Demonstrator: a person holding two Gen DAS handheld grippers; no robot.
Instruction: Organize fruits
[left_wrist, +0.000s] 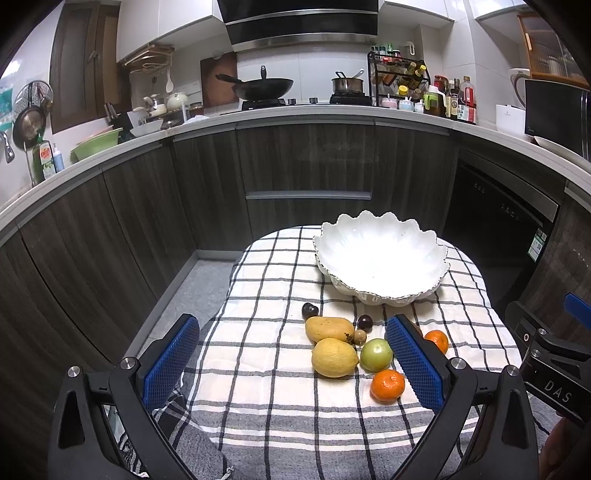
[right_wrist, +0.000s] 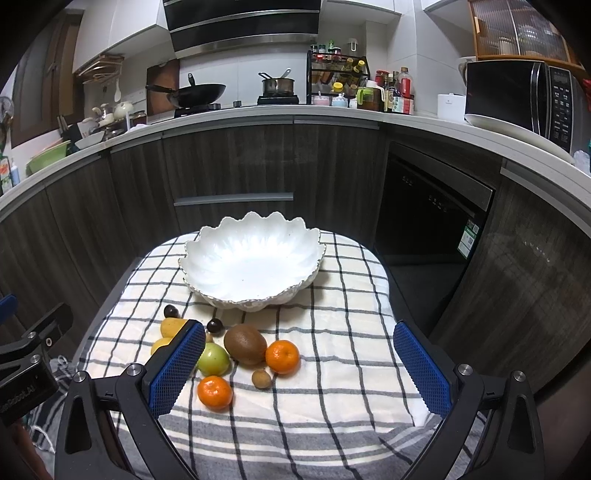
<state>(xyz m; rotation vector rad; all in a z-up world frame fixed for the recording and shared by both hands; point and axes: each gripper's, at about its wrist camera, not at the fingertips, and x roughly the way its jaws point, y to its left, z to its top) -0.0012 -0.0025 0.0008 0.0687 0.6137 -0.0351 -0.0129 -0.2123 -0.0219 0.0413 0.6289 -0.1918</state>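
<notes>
A white scalloped bowl (left_wrist: 380, 254) (right_wrist: 251, 258) stands empty at the far side of a checked cloth (left_wrist: 277, 406) (right_wrist: 332, 369). In front of it lie a mango (left_wrist: 328, 328), a lemon (left_wrist: 334, 356), a green fruit (left_wrist: 376, 353) (right_wrist: 213, 359), two mandarins (left_wrist: 388, 385) (right_wrist: 282, 356), a kiwi (right_wrist: 245, 343), two dark plums (left_wrist: 309, 310) (right_wrist: 215, 325) and a small brown longan (right_wrist: 261, 378). My left gripper (left_wrist: 291, 354) is open and empty above the cloth, short of the fruit. My right gripper (right_wrist: 299, 362) is open and empty, its fingers on either side of the fruit group.
The cloth covers a small table in a kitchen. Dark cabinets and a curved counter (left_wrist: 295, 114) with a wok (left_wrist: 264, 88), a pot and bottles stand behind. A dishwasher (right_wrist: 432, 210) is at the right. The other gripper's body (left_wrist: 546, 354) shows at the frame edge.
</notes>
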